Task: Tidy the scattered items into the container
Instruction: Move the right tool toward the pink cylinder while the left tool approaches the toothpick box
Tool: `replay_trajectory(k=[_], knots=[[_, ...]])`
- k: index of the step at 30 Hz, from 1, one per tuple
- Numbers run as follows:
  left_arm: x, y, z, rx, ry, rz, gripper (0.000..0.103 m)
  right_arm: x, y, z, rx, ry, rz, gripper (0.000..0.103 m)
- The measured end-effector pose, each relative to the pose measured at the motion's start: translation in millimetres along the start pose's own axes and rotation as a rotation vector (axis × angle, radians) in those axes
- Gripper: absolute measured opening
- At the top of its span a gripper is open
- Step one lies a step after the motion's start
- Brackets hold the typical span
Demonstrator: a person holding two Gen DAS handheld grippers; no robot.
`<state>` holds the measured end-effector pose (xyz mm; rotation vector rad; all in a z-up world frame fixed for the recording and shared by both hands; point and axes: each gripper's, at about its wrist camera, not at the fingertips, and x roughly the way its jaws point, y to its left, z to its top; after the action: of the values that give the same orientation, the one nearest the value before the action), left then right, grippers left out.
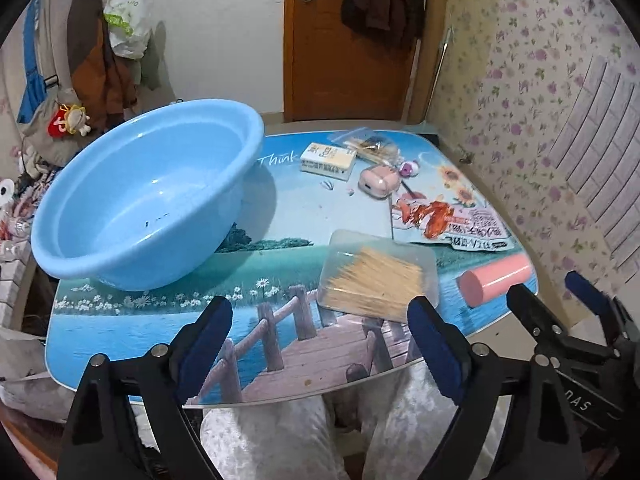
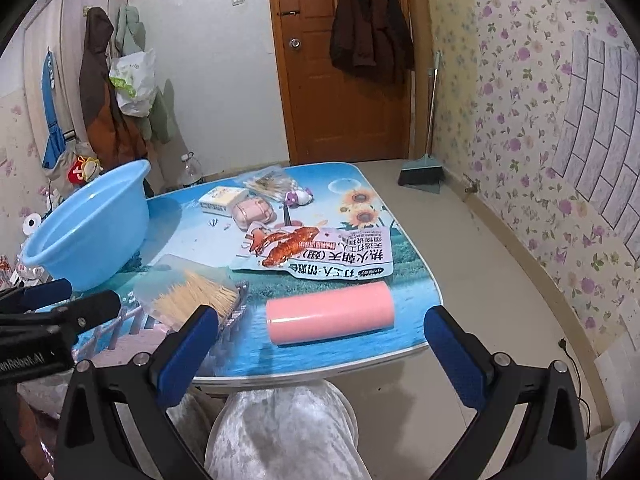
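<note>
A light blue basin (image 1: 140, 200) stands on the left of the low table (image 1: 160, 320); it also shows in the right wrist view (image 2: 88, 232). Scattered on the table are a clear box of toothpicks (image 1: 376, 280) (image 2: 192, 296), a pink roll (image 1: 496, 280) (image 2: 332, 312), a snack bag (image 1: 452, 224) (image 2: 320, 252), a pink case (image 1: 378, 178) (image 2: 252, 212), a yellow-white box (image 1: 328, 156) (image 2: 220, 200) and a zip bag of swabs (image 1: 372, 144) (image 2: 268, 184). My left gripper (image 1: 320, 344) is open and empty near the front edge. My right gripper (image 2: 320, 352) is open and empty, in front of the pink roll.
A small purple-white toy (image 1: 410, 167) (image 2: 298, 197) lies at the back of the table. A wooden door (image 2: 340, 80) with a hanging coat is behind. A broom (image 2: 422, 172) leans by the flowered wall. Clothes and bags hang at the left (image 2: 104, 100).
</note>
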<state>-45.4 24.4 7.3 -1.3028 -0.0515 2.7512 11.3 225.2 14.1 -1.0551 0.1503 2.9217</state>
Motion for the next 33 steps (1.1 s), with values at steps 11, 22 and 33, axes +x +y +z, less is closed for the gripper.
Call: replay_trajectory(k=[11, 22, 33], knots=[[-3.0, -11.6, -3.0, 0.034, 0.004, 0.171, 0.100, -3.7, -5.1, 0.4, 0.028, -0.007, 0.001, 0.103], [17.1, -1.2, 0.0, -0.002, 0.139, 0.075, 0.084, -2.2, -5.5, -0.1, 0.023, -0.002, 0.010, 0.103], [16.0, -27.7, 10.1, 0.138, 0.044, 0.082, 0.101, 19.9, -13.7, -3.4, 0.020, 0.049, 0.025, 0.103]])
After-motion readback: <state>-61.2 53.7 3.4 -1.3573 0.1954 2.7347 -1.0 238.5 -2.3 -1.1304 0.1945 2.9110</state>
